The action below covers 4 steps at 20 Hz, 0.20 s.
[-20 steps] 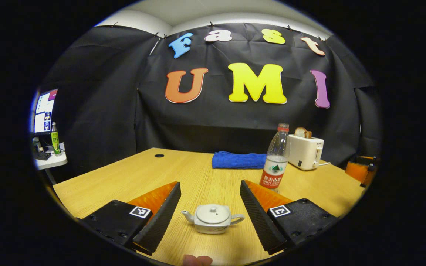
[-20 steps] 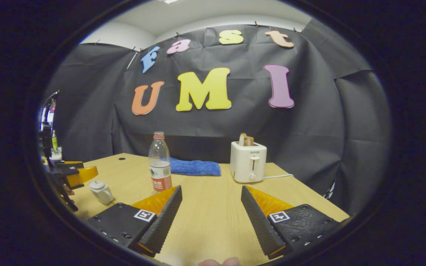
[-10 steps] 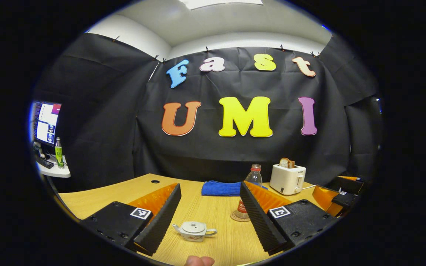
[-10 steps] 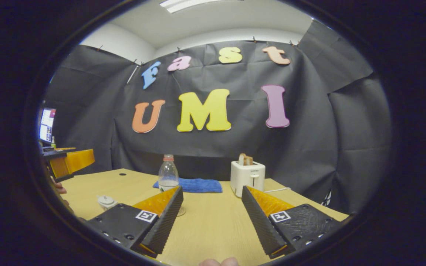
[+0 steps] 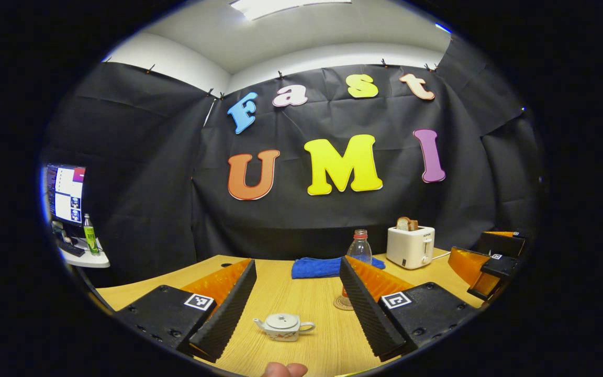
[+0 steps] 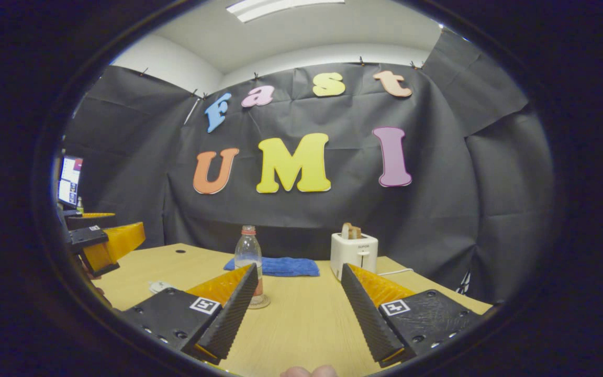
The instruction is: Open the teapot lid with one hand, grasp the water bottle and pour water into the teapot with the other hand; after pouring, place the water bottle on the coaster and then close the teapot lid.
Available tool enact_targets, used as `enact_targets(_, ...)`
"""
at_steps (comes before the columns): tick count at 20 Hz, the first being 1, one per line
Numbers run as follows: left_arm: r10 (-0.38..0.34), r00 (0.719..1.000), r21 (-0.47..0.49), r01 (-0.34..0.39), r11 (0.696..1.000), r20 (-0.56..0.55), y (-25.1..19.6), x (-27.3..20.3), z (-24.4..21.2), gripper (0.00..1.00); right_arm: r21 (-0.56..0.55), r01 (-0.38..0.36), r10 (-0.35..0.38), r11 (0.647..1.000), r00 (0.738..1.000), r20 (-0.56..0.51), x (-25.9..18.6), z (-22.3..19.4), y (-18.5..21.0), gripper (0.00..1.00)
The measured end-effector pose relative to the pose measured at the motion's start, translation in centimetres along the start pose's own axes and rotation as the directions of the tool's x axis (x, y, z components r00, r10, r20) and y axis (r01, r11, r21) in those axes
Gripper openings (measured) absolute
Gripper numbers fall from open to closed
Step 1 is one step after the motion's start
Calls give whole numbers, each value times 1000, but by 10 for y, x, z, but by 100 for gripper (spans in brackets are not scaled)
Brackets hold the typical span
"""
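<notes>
The small white teapot stands on the wooden table with its lid on, in front of and below my open left gripper. The clear water bottle with a red cap stands upright on a round coaster, partly behind one of my left fingers. In the right gripper view the bottle on its coaster is just left of my open right gripper. The teapot peeks out far left, below the left gripper. Neither gripper holds anything.
A white toaster with bread in it and a folded blue cloth sit at the back of the table. The right gripper hangs at the right edge of the left gripper view. A monitor and a green bottle stand off to the left.
Both grippers have drawn back and risen from the table, so the teapot and the bottle look smaller and lower. Both stayed open; the bottle and the teapot have not moved.
</notes>
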<state>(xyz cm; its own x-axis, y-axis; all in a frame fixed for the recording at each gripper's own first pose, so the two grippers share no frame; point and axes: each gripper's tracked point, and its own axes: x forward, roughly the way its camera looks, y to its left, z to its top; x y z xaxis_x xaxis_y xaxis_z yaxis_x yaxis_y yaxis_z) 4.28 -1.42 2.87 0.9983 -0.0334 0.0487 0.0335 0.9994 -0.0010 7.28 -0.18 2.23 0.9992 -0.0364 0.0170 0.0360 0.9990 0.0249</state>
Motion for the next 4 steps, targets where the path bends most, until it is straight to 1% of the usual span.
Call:
enact_targets(1, -22, 1000, -11, 22, 1000, -13, -7, 0, -4, 100, 10, -7, 7, 1000, 1000, 11, -1, 5, 1, 98)
enact_targets(2, -45, 998, -30, 44, 999, -35, -12, -2, -11, 100, 16, -12, 12, 1000, 1000, 20, -4, 9, 2, 95)
enact_targets(4, -48, 996, -61, 43, 997, -82, -12, -1, -22, 100, 23, -34, 33, 999, 999, 7, -6, 11, 8, 95)
